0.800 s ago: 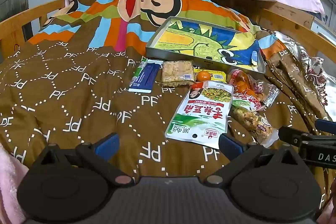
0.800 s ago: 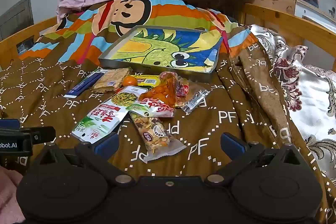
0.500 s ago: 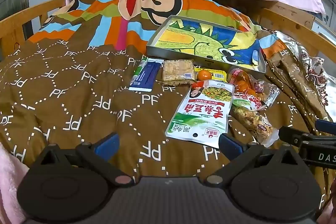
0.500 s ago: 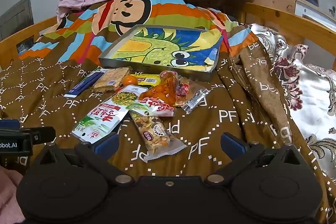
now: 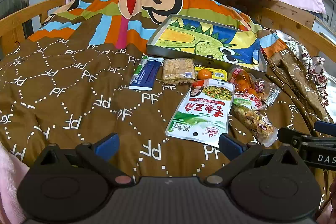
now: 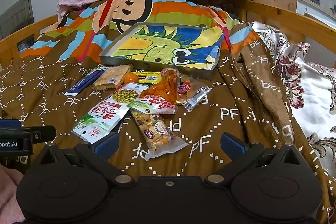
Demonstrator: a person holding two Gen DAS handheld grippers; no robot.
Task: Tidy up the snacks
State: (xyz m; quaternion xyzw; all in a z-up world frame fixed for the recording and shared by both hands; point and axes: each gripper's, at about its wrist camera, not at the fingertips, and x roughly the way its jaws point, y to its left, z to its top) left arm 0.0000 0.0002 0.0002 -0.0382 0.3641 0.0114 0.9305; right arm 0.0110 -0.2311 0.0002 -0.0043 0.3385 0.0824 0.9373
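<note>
My left gripper (image 5: 167,143) hangs low over the brown bedspread (image 5: 63,98) with its fingers spread wide and nothing between them. My right gripper (image 6: 169,143) hangs the same way, fingers wide apart and empty.

The snacks lie in a loose cluster on the bed, just in front of the shallow metal tray (image 5: 206,60) with the dinosaur picture, which holds nothing yet. I judge the step in hand is a first pick, with the tray as the likely home.

To do it well, I would start with the nearest pieces. The nut bar (image 6: 156,132) lies between my right fingers' line of reach, its clear wrapper slick and crinkly, so I should pinch across the narrow width, not the flat end seal. The green-and-white pouch (image 5: 202,111) is flat and floppy; I should take it by an edge.

Farther back lie a blue sachet (image 5: 148,75), a crumbly square cake (image 5: 178,71), a small orange (image 5: 202,74) that could roll, and overlapping red and orange packets (image 6: 166,89).
</note>
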